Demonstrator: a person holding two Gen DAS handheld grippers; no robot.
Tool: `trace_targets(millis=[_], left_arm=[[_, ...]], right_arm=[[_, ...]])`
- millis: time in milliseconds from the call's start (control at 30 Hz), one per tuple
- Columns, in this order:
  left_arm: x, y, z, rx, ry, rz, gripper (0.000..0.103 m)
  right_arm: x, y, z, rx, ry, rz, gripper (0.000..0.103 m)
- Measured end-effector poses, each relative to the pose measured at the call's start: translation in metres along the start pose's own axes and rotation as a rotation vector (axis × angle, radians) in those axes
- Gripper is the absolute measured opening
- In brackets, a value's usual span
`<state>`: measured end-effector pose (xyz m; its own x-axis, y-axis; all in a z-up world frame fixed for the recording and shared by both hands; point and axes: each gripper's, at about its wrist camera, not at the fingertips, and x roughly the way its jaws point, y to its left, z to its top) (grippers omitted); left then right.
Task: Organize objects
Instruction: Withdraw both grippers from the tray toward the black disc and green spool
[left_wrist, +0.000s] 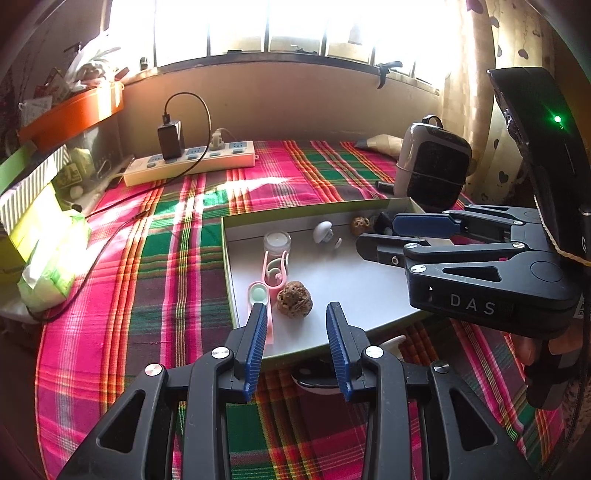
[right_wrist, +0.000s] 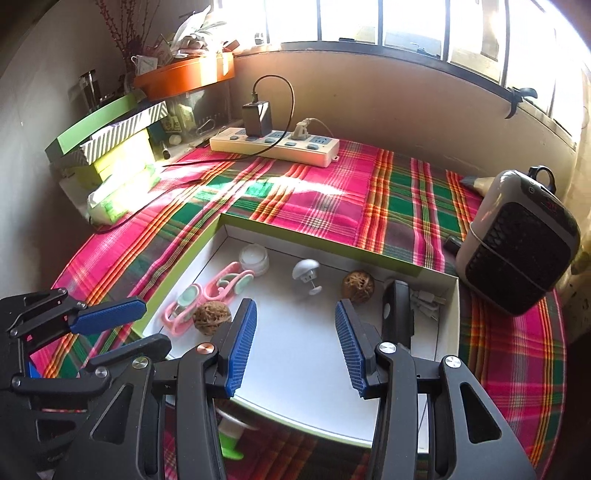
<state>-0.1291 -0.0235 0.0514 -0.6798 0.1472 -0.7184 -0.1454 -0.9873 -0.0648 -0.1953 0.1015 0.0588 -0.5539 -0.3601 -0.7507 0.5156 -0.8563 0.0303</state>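
Both hand-held grippers, left (left_wrist: 297, 347) and right (right_wrist: 295, 349), are held empty, jaws apart, above the shallow box (right_wrist: 452, 295); the next item is best approached squarely.

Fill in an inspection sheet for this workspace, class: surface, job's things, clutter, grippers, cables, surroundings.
Surface: table under a pink-and-green plaid cloth.
Job's things: shallow white tray with green sides holding two brown wrinkled walnuts, pink plastic clips, a small clear glass jar, a white mushroom-shaped plug and a black rectangular device.
Clutter: white-and-black desk heater, stacked green boxes, tissue pack.
Grippers: left hand-held gripper and right hand-held gripper both open, empty, above the tray's near edge.
Cables: white power strip with black charger and looping black lead.
Surroundings: bright barred window, orange tray of oddments.
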Motion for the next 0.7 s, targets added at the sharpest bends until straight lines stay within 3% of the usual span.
trace_targets(millis=[700], left_arm=[[-0.025,0.008,-0.035,-0.057,-0.004,-0.031,0.032]], right_arm=[[-0.037,0.014,-0.049,0.064,-0.061,-0.009,0.046]])
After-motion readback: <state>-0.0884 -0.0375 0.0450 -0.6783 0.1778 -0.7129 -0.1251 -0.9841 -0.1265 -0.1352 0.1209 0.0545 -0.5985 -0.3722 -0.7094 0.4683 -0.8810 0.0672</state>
